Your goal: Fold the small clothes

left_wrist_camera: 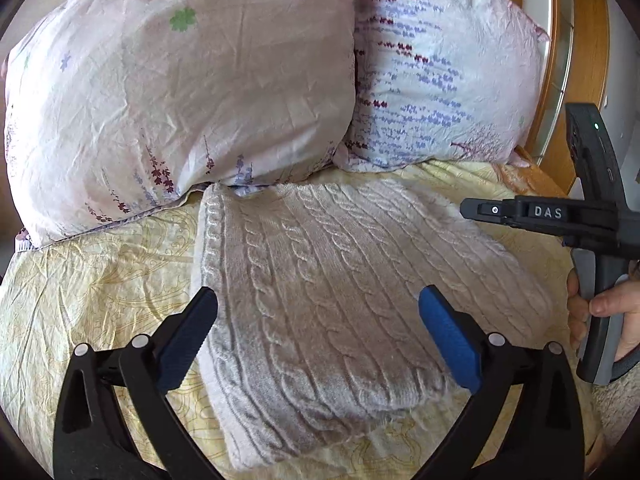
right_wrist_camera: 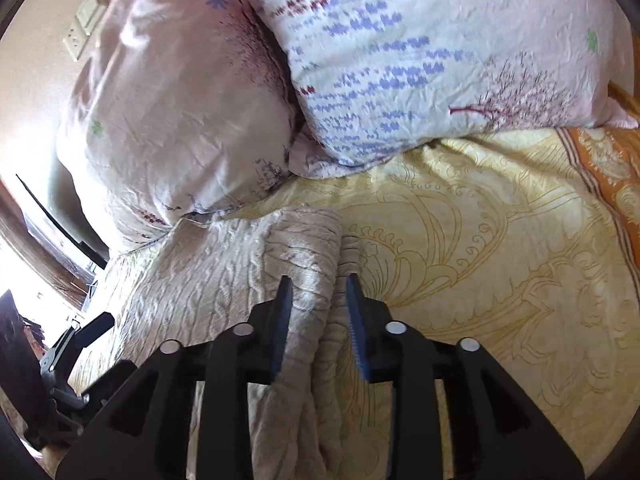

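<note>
While our left gripper [left_wrist_camera: 318, 316] hangs over the folded sweater [left_wrist_camera: 320, 280] with its jaws spread wide and nothing between them, the risk sits mostly on the other side. The sweater lies on the bed [left_wrist_camera: 100, 280], a cable-knit bundle whose far edge touches the pillows [left_wrist_camera: 180, 92] at twelve o'clock. Our right gripper [right_wrist_camera: 318, 312] has its jaws part open around the thick folded edge of the knit, at three o'clock of the bundle; in the right wrist view cloth lies between the pads, but we cannot tell whether they press on it or only flank it, and that view is blurred. If the blue teeth are snagged in the loose knit, we judge that pulling the gripper back could drag that edge along and open the fold. If the jaws close again on only the top layer, a lift would peel it off the layers beneath. From the left side, a low sweep of the wide jaws across the top could ruck up the cables or push the bundle under the pillows. The bedding is soft and creased, so the stack could also slump at its near corner, at six o'clock, where the layers look uneven.
</note>
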A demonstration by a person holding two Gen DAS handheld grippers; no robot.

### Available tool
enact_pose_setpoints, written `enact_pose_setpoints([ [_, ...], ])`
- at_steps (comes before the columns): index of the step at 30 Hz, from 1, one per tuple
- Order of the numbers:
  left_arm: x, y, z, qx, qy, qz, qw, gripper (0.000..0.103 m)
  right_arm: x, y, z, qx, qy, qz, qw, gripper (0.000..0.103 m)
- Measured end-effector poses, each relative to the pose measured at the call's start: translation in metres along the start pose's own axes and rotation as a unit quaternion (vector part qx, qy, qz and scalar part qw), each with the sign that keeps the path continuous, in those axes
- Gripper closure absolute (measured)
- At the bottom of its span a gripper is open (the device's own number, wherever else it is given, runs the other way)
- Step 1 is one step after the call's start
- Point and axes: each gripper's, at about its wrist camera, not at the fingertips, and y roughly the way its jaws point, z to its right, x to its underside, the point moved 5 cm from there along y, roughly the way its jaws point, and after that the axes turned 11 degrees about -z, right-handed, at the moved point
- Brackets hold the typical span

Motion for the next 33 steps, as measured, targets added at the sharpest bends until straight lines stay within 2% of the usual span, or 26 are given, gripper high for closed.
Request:
enact_pose_setpoints([
  [3,0.007,-0.018,-0.01,-0.001,-0.008,0.023,0.9997,0.002,0.018,-0.023,-0.02,0.005,-0.048,0.027,0.999,0.071],
  [5,0.012,-0.02,-0.012,-0.017,-0.005,0.024,0.9996,0.006,0.033,-0.029,-0.033,0.009,-0.075,0.028,0.997,0.073],
  [8,0.022,-0.013,-0.007,-0.048,0.015,0.009,0.9987,0.016,0.053,-0.028,-0.048,0.038,-0.113,0.023,0.993,0.075],
  [11,0.032,0.0,-0.005,-0.054,0.03,-0.017,0.998,0.022,0.065,-0.02,-0.055,0.089,-0.153,0.009,0.984,0.075],
  [15,0.039,0.009,-0.01,-0.045,0.021,-0.035,0.9982,0.023,0.079,0.003,-0.047,0.146,-0.179,-0.042,0.972,0.075],
  [20,0.047,0.023,-0.009,-0.064,0.024,-0.056,0.9961,0.018,0.086,0.012,-0.052,0.199,-0.213,-0.042,0.956,0.073],
  [22,0.046,0.027,-0.014,-0.049,0.011,-0.064,0.9967,0.016,0.086,0.015,-0.054,0.213,-0.228,-0.037,0.949,0.073],
  [23,0.045,0.027,-0.018,-0.03,-0.001,-0.065,0.9974,0.016,0.086,0.012,-0.054,0.209,-0.225,-0.036,0.951,0.073],
  [26,0.051,0.007,-0.027,0.015,-0.029,-0.06,0.9977,0.019,0.082,-0.014,-0.051,0.161,-0.187,-0.011,0.969,0.073],
  [27,0.053,-0.002,-0.028,0.01,-0.024,-0.051,0.9983,0.019,0.081,-0.025,-0.052,0.145,-0.178,0.002,0.973,0.073],
  [29,0.061,-0.013,-0.033,-0.028,-0.003,-0.044,0.9986,0.019,0.084,-0.041,-0.059,0.121,-0.181,0.018,0.976,0.073],
  [31,0.066,-0.014,-0.036,-0.058,0.013,-0.046,0.9972,0.019,0.09,-0.042,-0.07,0.112,-0.198,0.01,0.974,0.073],
  [33,0.07,-0.006,-0.042,-0.066,0.016,-0.063,0.9957,0.02,0.095,-0.029,-0.075,0.124,-0.214,-0.011,0.969,0.073],
])
